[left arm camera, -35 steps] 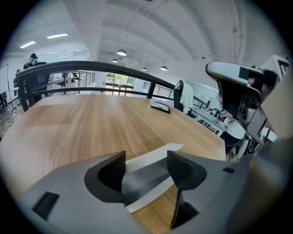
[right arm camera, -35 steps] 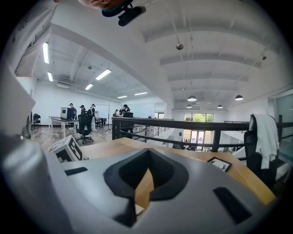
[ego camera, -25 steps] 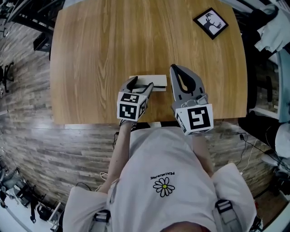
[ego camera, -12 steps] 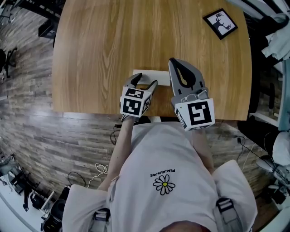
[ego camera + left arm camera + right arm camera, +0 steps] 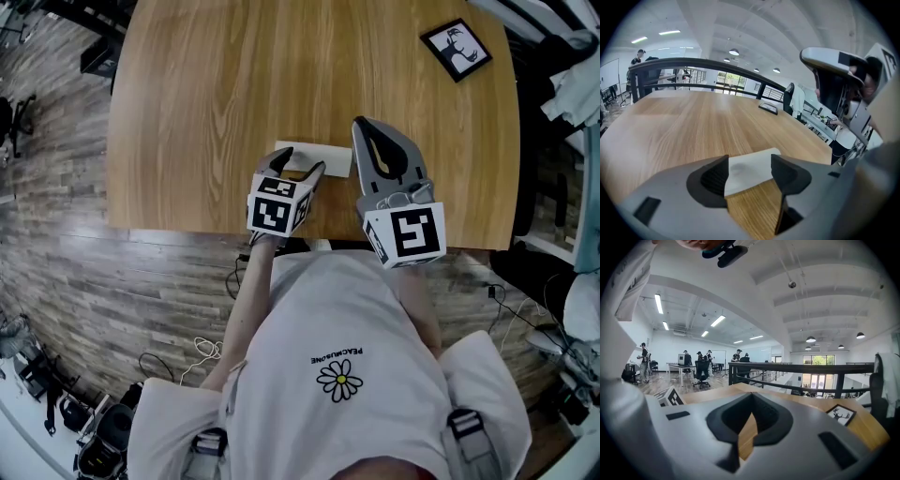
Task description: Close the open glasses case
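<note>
Glasses case (image 5: pixel 323 157), cream-white, flat, rectangular: lies on the light wooden table (image 5: pixel 206 112) by its near edge, about mid-width. No label shows on it. Whether its lid is fully down, cannot tell.

Nearest: person's white shirt (image 5: pixel 347 375) with a printed daisy; the small line of print above the flower is too small to read reliably.

Left gripper (image 5: pixel 298 167), grey, with a black-and-white marker cube: jaws apart, holding nothing. It sits low over the left end of the case. In the left gripper view (image 5: pixel 750 161) the case (image 5: pixel 750 172) fills the gap between the jaw tips.

Right gripper (image 5: pixel 364 131), same build: jaws closed tip to tip, nothing between them (image 5: pixel 751 397). It is just right of the case.

Far right corner: black-framed picture of a stag's head (image 5: pixel 455 49), lying flat, well apart from the case; no text on it.
</note>
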`<state>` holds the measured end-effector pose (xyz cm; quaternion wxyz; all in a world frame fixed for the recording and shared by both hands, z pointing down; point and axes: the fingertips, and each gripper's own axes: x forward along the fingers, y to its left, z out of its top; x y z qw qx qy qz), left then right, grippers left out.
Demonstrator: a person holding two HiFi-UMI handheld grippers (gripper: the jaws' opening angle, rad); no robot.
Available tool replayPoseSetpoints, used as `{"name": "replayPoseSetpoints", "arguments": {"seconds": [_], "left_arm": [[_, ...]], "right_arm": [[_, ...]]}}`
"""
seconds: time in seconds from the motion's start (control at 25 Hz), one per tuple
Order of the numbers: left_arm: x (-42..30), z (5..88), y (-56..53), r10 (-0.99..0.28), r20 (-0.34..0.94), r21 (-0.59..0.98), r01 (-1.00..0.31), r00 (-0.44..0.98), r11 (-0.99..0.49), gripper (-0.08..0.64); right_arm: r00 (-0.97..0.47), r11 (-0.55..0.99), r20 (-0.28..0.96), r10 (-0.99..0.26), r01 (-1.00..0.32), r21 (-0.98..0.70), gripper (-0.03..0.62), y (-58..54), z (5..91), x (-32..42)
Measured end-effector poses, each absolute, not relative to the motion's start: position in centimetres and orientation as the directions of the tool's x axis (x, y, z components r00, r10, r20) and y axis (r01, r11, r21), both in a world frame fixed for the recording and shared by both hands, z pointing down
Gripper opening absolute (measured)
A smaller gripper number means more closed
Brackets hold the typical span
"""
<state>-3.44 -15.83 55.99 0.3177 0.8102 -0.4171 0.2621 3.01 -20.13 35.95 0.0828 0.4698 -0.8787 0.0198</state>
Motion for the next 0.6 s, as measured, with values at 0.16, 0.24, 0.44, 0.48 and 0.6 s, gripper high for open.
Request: {"name": "replayPoseSetpoints", "arguments": {"seconds": [0.16, 0.24, 0.44, 0.48, 0.6], "left_arm": [[-3.9, 51.9, -18.7, -0.586, 0.614, 0.282, -0.841, 0.529, -0.463, 0.278], [-4.2, 48.4, -20.5, -0.641, 0.547, 0.270, -0.838, 0.538, -0.474, 0.278], [-5.7, 36.1, -23.3, -0.811, 0.235, 0.202, -0.843, 0.535, -0.498, 0.211], [-5.9, 33.9, -23.4, -0.831, 0.170, 0.169, -0.847, 0.529, -0.504, 0.160], [-6.5, 29.6, -23.2, -0.867, 0.050, 0.076, -0.868, 0.495, -0.491, 0.050]], "right_arm": [[-0.536, 0.547, 0.142, -0.832, -0.835, 0.060, 0.008, -20.4, 35.1, 3.1], [-0.528, 0.540, 0.132, -0.839, -0.838, 0.083, 0.008, -20.6, 34.6, 3.2], [-0.501, 0.509, 0.093, -0.860, -0.855, 0.100, 0.008, -21.1, 33.3, 3.9], [-0.494, 0.501, 0.085, -0.865, -0.860, 0.101, 0.006, -21.2, 33.0, 4.0], [-0.466, 0.468, 0.046, -0.884, -0.877, 0.107, 0.007, -21.4, 31.9, 4.6]]}}
